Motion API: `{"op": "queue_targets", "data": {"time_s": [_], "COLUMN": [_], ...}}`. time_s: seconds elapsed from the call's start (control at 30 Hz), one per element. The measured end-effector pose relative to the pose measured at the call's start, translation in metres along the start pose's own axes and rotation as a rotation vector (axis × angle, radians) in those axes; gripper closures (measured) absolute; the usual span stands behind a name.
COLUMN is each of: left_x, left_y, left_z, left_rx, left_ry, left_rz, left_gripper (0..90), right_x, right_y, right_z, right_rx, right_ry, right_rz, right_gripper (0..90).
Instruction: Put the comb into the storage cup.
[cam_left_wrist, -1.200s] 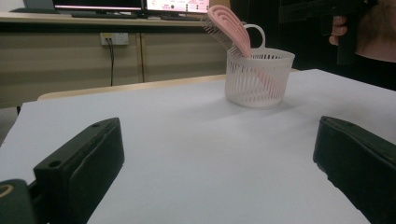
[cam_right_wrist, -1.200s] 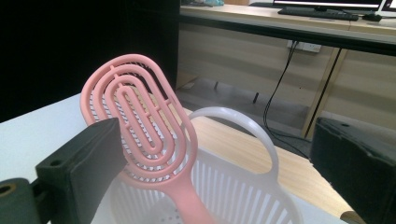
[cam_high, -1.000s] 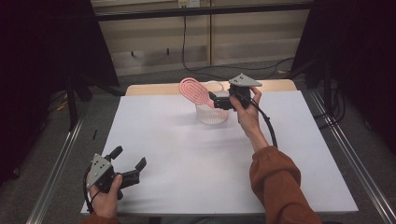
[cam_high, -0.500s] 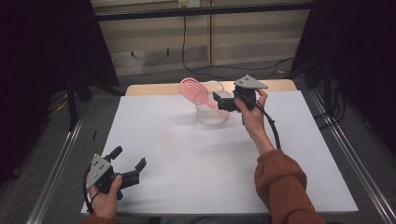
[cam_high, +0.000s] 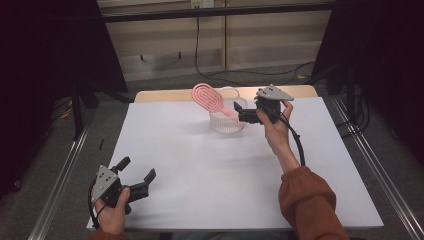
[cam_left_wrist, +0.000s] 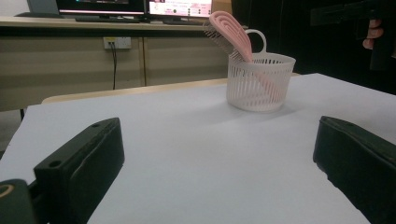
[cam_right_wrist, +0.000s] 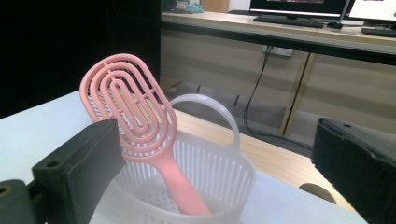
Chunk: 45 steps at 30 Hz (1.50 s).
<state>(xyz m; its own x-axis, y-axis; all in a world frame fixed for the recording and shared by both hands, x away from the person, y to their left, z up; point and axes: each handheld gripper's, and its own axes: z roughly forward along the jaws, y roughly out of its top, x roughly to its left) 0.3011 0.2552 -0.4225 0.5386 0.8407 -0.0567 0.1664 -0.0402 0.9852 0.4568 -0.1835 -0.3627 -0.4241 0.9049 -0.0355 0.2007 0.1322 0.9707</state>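
A pink hairbrush (cam_high: 210, 98) stands handle-down, leaning, in a white slotted basket (cam_high: 227, 121) at the table's (cam_high: 200, 165) far side. The right gripper (cam_high: 240, 114), jaws apart, hovers beside the basket. The left gripper (cam_high: 136, 172) rests near the front edge, jaws apart. No readable writing.

I am working in what is looking like a lab or office test room. Computer monitors (cam_left_wrist: 140, 6) and keyboards (cam_right_wrist: 289, 19) are sitting on a long bench (cam_right_wrist: 280, 28), while black curtains (cam_high: 45, 60) are framing my white table (cam_high: 200, 165).
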Motion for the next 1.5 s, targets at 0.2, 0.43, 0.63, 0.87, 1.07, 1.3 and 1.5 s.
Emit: {"op": "queue_targets", "data": {"time_s": [0.2, 0.43, 0.63, 0.87, 1.07, 1.3, 1.5], "left_x": [0.001, 0.002, 0.001, 0.001, 0.001, 0.000, 0.001], "left_y": [0.000, 0.000, 0.000, 0.000, 0.000, 0.000, 0.000], "left_z": [-0.001, -0.002, -0.003, -0.002, -0.002, -0.002, -0.002], "left_rx": [-0.006, -0.007, -0.010, -0.008, -0.008, -0.008, -0.010], "left_ry": [0.011, 0.019, 0.017, 0.016, 0.014, 0.013, 0.013], "left_rz": [-0.006, -0.007, -0.012, -0.009, -0.009, -0.007, -0.012], "left_gripper": [2.2, 2.2, 2.2, 2.1, 2.1, 2.2, 2.2], "right_x": [-0.002, -0.006, -0.009, -0.008, -0.005, -0.004, -0.005], "right_y": [-0.002, -0.003, -0.009, -0.014, -0.020, -0.027, -0.033], "right_z": [-0.009, -0.022, -0.033, -0.046, -0.057, -0.067, -0.080], "right_rx": [-0.004, -0.036, -0.034, -0.036, -0.030, -0.025, -0.032], "right_ry": [-0.014, -0.026, -0.044, -0.042, -0.067, -0.065, -0.082], "right_rz": [-0.002, 0.023, 0.037, 0.027, 0.031, 0.003, -0.007], "right_gripper": [1.3, 0.0, 0.6, 0.5, 0.2, 0.3, 0.3]}}
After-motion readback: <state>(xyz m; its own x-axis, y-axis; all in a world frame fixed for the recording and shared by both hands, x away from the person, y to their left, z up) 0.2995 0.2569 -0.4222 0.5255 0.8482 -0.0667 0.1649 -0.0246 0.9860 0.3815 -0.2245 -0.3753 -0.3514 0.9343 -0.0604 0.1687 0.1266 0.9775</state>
